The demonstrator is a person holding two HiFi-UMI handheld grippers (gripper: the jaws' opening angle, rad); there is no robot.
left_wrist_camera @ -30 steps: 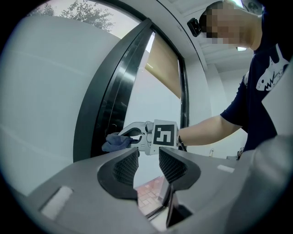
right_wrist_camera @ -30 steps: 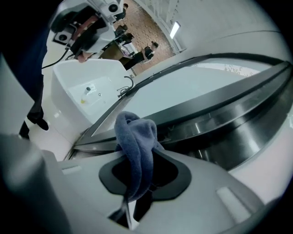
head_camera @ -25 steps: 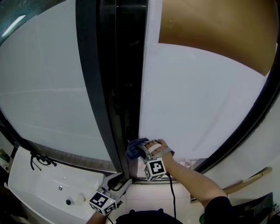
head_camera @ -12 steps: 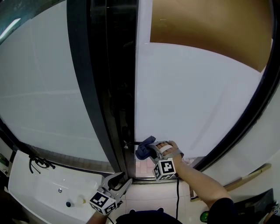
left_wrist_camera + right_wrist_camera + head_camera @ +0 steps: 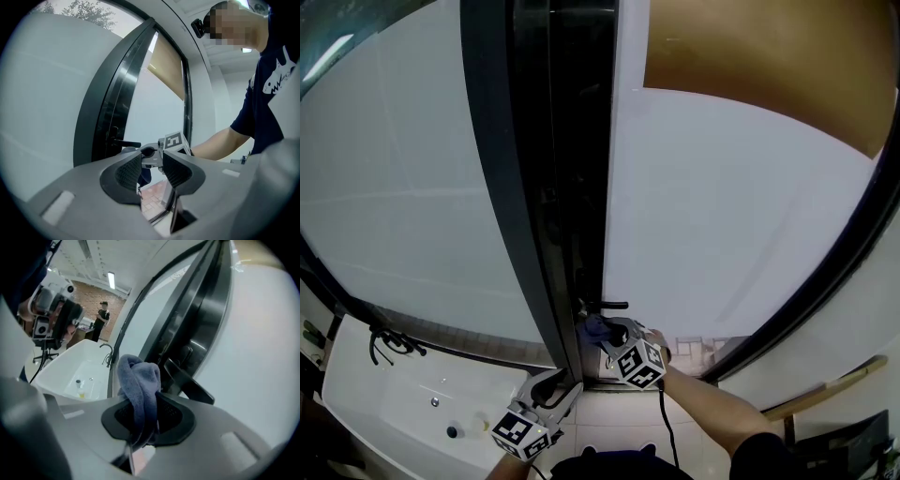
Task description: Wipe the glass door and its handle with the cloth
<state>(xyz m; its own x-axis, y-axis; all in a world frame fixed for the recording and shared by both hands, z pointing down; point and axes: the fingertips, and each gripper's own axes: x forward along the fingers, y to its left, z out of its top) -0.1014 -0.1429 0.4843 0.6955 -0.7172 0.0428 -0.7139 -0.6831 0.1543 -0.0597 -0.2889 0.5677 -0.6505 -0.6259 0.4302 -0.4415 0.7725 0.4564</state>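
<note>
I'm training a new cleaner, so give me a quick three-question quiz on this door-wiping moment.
1. True or false: the left gripper is shut on the cloth.
2. Where does the right gripper hold the cloth? A in the sink; B close by the door handle; C up at the brown blind.
3. Fill in: the cloth's colour is ____.
Key: 1 false; 2 B; 3 blue.

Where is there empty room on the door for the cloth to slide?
The wide white glass right of the dark frame, below the tan blind, is bare. Crowded by the handle, where the right claw holds the cloth.
</note>
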